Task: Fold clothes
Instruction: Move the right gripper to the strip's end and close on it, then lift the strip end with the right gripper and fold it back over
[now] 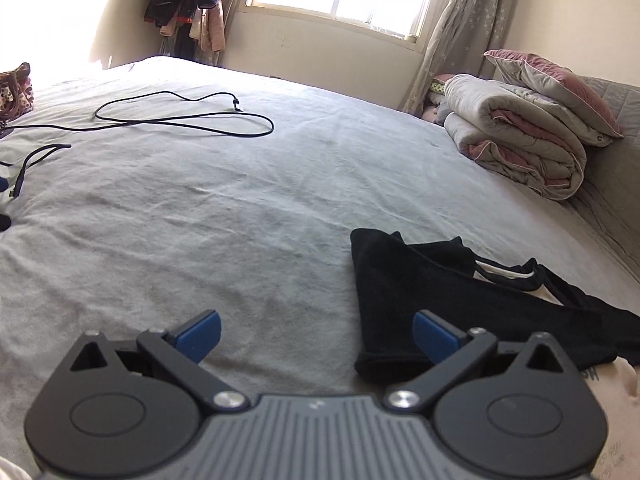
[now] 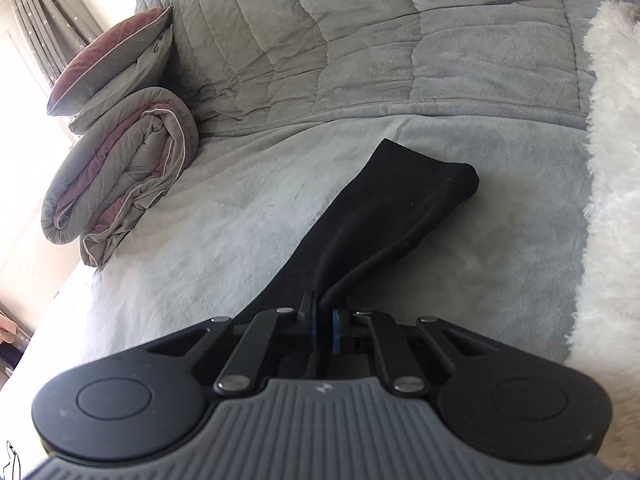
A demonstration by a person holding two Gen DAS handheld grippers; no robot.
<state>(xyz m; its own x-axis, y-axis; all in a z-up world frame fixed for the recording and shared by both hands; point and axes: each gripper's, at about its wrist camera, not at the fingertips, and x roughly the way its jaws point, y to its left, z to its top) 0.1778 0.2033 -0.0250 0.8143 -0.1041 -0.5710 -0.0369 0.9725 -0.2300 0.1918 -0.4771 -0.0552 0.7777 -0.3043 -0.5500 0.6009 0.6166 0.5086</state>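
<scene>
A black garment (image 1: pixel 432 300) with a white-striped neckline lies on the grey bed sheet (image 1: pixel 240 200), low and right in the left wrist view. My left gripper (image 1: pixel 316 336) hovers open just above the sheet; its right blue pad (image 1: pixel 434 336) overlaps the garment's near left edge, and nothing sits between the pads. In the right wrist view, a long black part of the garment (image 2: pixel 384 220) stretches away from my right gripper (image 2: pixel 322 330), which is shut on its near end. The far end of that part rests on the sheet (image 2: pixel 200 248).
A black cable (image 1: pixel 180 120) loops across the far left of the bed, beside a patterned bag (image 1: pixel 16 92). A rolled duvet (image 1: pixel 520 140) and pillow (image 1: pixel 560 84) sit at the right by the quilted headboard (image 2: pixel 360 40). A white fluffy blanket (image 2: pixel 612 240) borders the right edge.
</scene>
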